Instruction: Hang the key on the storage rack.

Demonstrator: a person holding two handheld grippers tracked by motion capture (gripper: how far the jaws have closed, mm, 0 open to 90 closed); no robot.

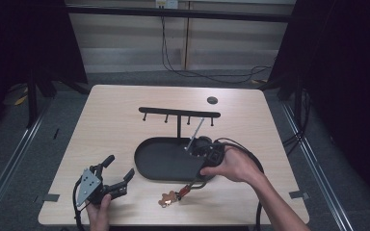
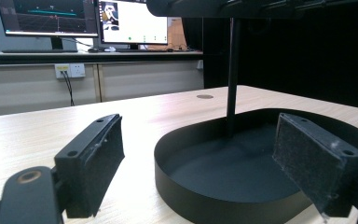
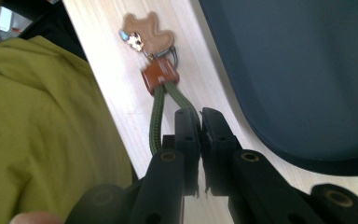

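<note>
Desk (image 1: 125,110), pale wood; black oval tray (image 1: 147,161) with hook rack (image 1: 179,113) standing at its far side; left gripper (image 1: 118,174), jaws wide apart, nothing between them, idle left of tray; right gripper (image 3: 200,122), clamped on green cord (image 3: 157,121) of keychain (image 1: 169,197); charm lies on desk by tray's near edge. Step: lifting keychain; next likely needs raising cord's loop to a hook.

Table (image 1: 120,115): pale wood-grain top, smooth and matt. Oval tray (image 2: 177,186) and hook stand (image 1: 179,113): black metal, matt. Keychain: woven olive cord loop (image 3: 156,122), glossy brown leather sleeve (image 3: 159,74), tan leather charm (image 3: 151,33); gripper pads (image 2: 307,158) rough black foam.
</note>
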